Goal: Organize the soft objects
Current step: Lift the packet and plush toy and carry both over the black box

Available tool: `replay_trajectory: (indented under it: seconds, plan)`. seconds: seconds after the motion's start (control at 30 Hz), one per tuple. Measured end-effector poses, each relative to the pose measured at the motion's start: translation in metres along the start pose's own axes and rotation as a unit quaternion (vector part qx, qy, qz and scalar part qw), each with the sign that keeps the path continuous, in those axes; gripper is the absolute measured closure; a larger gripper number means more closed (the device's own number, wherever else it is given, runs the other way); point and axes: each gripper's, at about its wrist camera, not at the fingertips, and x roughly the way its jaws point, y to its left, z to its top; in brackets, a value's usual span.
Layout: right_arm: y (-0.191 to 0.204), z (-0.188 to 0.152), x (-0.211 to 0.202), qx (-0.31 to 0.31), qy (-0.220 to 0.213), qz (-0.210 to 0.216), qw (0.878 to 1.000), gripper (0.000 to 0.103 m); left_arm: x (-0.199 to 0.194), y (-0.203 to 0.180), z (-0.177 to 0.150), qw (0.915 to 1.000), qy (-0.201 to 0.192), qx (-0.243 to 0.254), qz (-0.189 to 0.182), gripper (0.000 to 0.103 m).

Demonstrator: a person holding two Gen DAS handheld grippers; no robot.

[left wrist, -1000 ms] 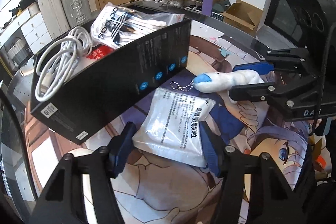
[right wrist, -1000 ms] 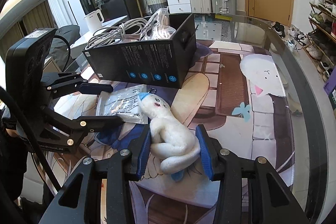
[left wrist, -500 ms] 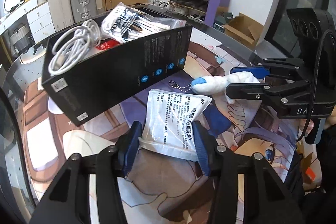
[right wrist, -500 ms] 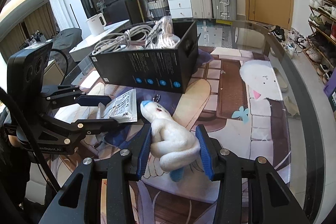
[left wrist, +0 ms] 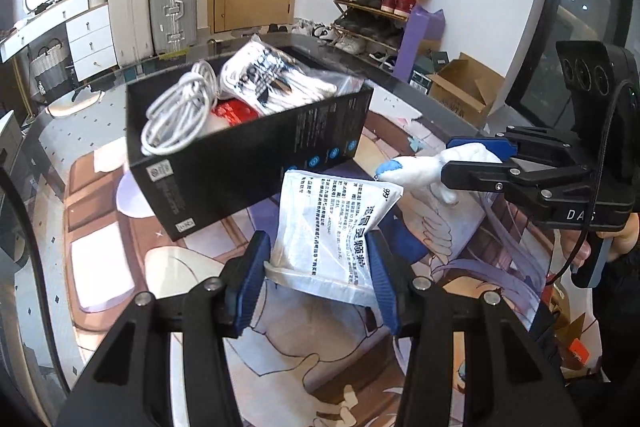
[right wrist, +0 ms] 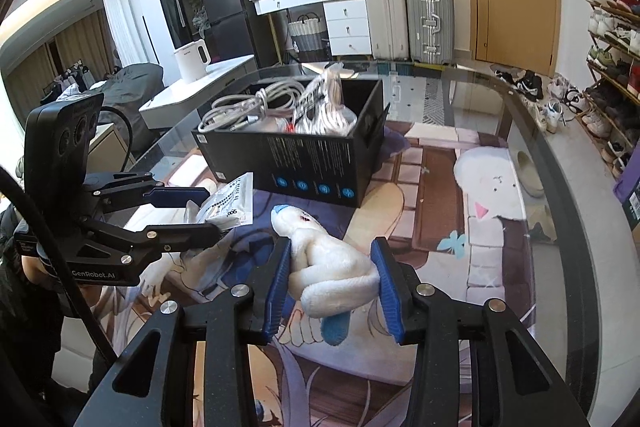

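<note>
- My left gripper point(left wrist: 318, 281) has just been closing and now clamps the white printed packet point(left wrist: 338, 227), lifted off the illustrated mat point(left wrist: 280, 371).
- My right gripper point(right wrist: 332, 291) squeezes the white plush toy point(right wrist: 328, 263); it seems clear of the mat.
- The black box point(right wrist: 304, 163), holding cables and a bagged item, stands just behind both.

The plush toy point(right wrist: 332, 267) is white with a light blue snout and tail tip. The packet point(left wrist: 340, 223) is white-ish plastic with black print. The box point(left wrist: 248, 147) is black with small blue round icons, and the cable point(left wrist: 180, 115) in it is white. The mat point(right wrist: 460, 211) has pastel anime art, brown tiles and a blue butterfly.
</note>
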Motion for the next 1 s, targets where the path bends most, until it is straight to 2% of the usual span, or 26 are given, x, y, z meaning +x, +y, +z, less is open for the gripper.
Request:
replay_trajectory:
  seconds: [0.5,0.77,1.0]
  plan:
    - [0.016,0.038,-0.039,-0.03,-0.05,-0.004,0.998,0.063,-0.043,0.012,0.031,0.9971,-0.068,-0.02,0.029,0.055]
    - [0.023,0.069,-0.032,-0.052,-0.055,-0.007,0.997,0.063,-0.049,0.029,0.054,0.9944,-0.087,-0.029,0.053,0.055]
    - [0.028,0.089,-0.007,-0.08,-0.039,-0.007,0.996,0.063,-0.041,0.048,0.066,0.9923,-0.086,-0.043,0.078,0.055]
